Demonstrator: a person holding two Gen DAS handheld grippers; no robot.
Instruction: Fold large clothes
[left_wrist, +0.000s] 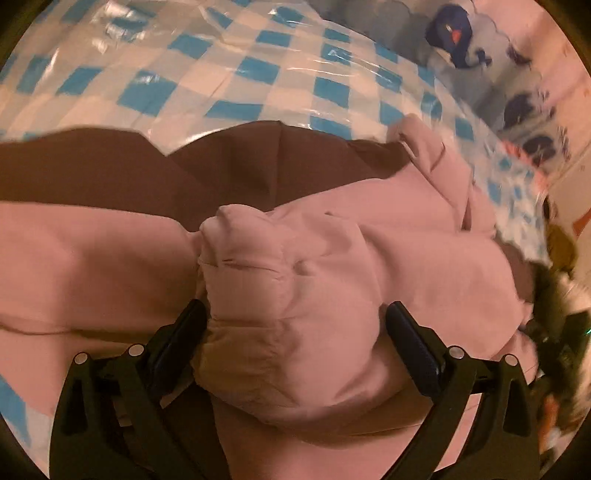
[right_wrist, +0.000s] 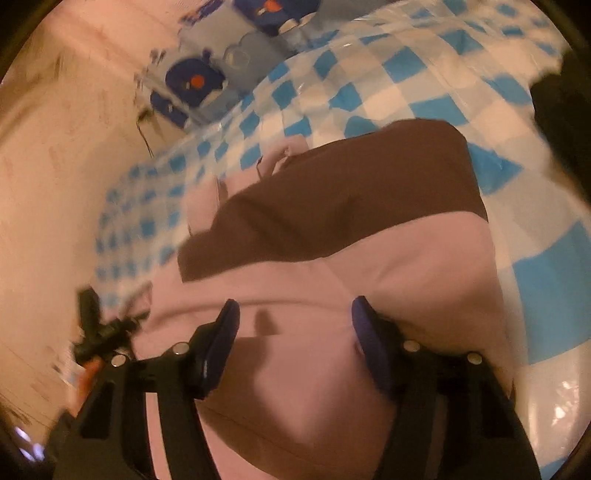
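A large pink and brown garment (left_wrist: 332, 258) lies on a blue and white checked cloth (left_wrist: 229, 74). In the left wrist view my left gripper (left_wrist: 295, 314) stands wide open around a bunched pink cuff of the garment, which fills the gap between its fingers (left_wrist: 181, 332). In the right wrist view the garment (right_wrist: 369, 251) shows a brown panel (right_wrist: 351, 192) beyond the pink part. My right gripper (right_wrist: 295, 314) is open just above flat pink fabric, with nothing between its fingers (right_wrist: 225, 332).
The checked cloth (right_wrist: 406, 74) is covered with shiny clear plastic. Blue patterned fabric (left_wrist: 454, 33) lies past the table's far edge, also in the right wrist view (right_wrist: 195, 81). The other gripper's black frame (right_wrist: 92, 325) shows at the left, and a dark object (right_wrist: 565, 110) at the right.
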